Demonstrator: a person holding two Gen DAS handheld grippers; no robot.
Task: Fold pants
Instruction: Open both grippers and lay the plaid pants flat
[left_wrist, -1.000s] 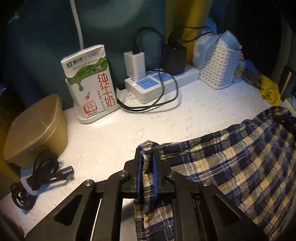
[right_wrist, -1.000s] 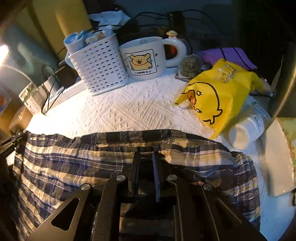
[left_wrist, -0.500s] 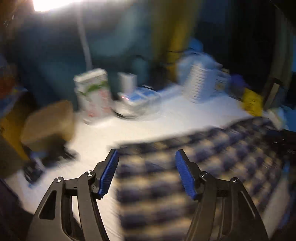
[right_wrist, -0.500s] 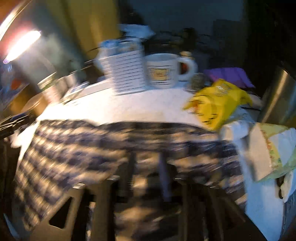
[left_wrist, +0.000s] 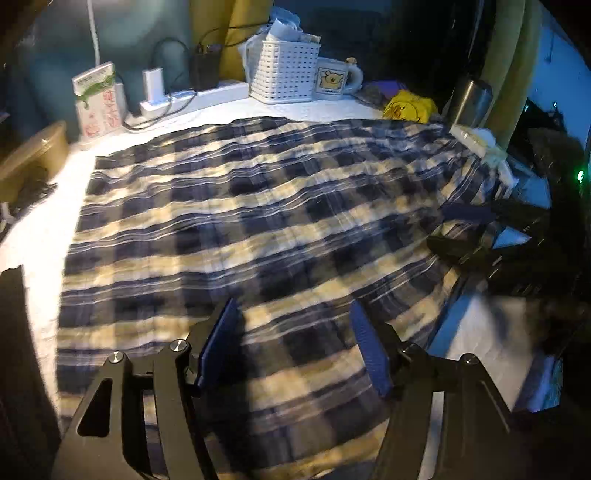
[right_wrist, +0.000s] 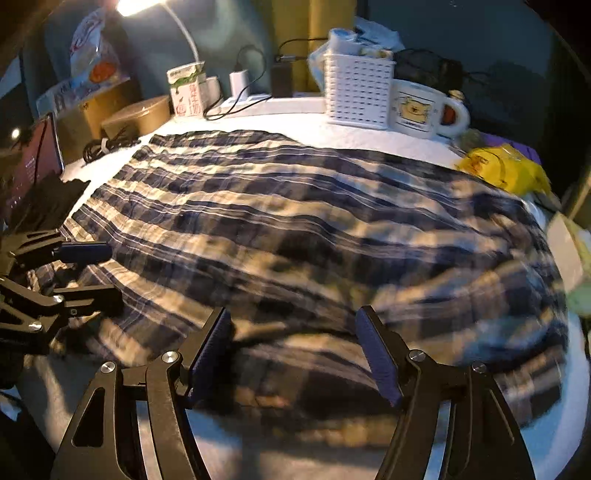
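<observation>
The blue and cream plaid pants (left_wrist: 258, 221) lie spread across the white table, folded over, and also fill the right wrist view (right_wrist: 295, 221). My left gripper (left_wrist: 293, 325) is open and empty, held above the near edge of the cloth. My right gripper (right_wrist: 293, 328) is open and empty, above the near right part of the pants. The left gripper shows at the left edge of the right wrist view (right_wrist: 88, 273), and the right gripper shows at the right of the left wrist view (left_wrist: 469, 232).
Along the back stand a milk carton (left_wrist: 99, 99), a power strip with chargers (left_wrist: 184, 96), a white basket (left_wrist: 288, 70), a bear mug (left_wrist: 334, 79) and a yellow bag (left_wrist: 406, 107). A tan box (left_wrist: 33, 155) and a coiled cable (right_wrist: 107, 142) sit at the left.
Both grippers let go of the pants, opened and pulled back toward the near side. The cloth now lies flat on the table.
</observation>
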